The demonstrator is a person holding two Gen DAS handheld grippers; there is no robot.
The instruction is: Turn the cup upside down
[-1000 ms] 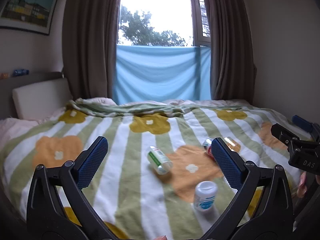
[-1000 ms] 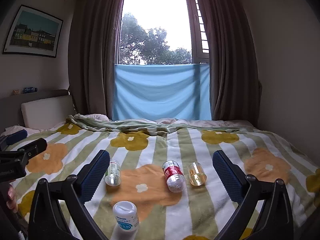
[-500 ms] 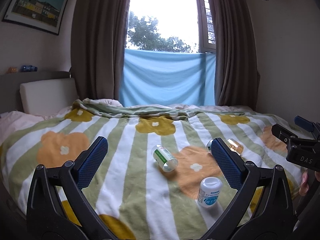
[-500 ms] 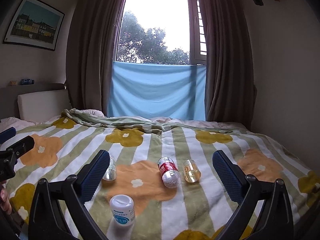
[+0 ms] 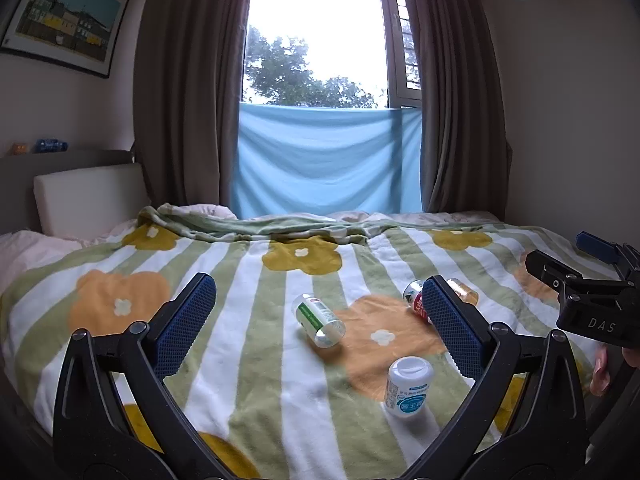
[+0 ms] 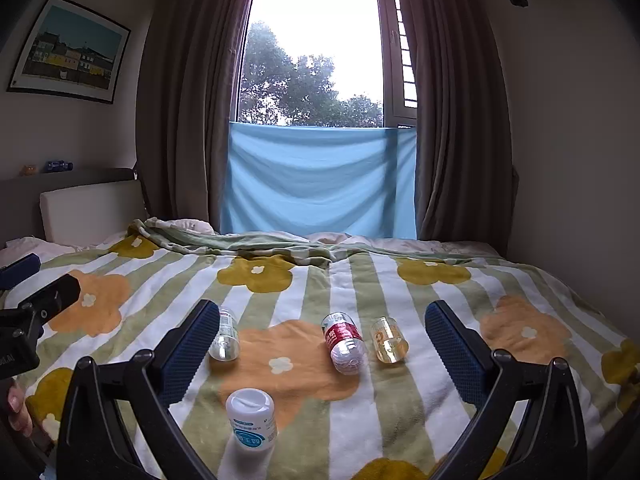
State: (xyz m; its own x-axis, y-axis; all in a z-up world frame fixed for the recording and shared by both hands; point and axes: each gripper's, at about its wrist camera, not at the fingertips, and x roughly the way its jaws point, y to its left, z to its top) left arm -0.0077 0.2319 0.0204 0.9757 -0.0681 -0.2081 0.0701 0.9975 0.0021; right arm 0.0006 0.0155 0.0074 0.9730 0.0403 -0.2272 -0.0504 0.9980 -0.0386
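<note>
Fleece blanket (image 5: 256, 376), striped green and white with orange and mustard flowers, bearing four small cups. The white cup (image 5: 409, 386) with a blue label stands on end nearest the cameras. Beyond it the green-labelled cup (image 5: 318, 320), the red-labelled cup (image 6: 344, 342) and the amber cup (image 6: 388, 340) all lie on their sides, well apart from the white one.

The left gripper (image 5: 316, 286) hangs above the blanket with its blue-padded jaws spread wide and nothing between them. The right gripper (image 6: 322, 309) is likewise wide open and empty. Each tool also shows at the edge of the other's view, which puts them side by side over the near part of the bed.

Change over the last second: both views have tilted upward, so more of the window and curtains is now in frame — and the cups sit slightly differently in the picture. The cups have not shifted against the flower pattern, and the jaw spread is the same as before. No contact has been made.

Reading for the task: the flip appears not yet begun. Which cup is meant cannot be told from the pictures. The white one lies closest to both tools, toward the left gripper's right finger and the right gripper's left finger. Whether its flat top is a closed base or a lid is unclear. A soft blanket may let a re-set cup topple.
</note>
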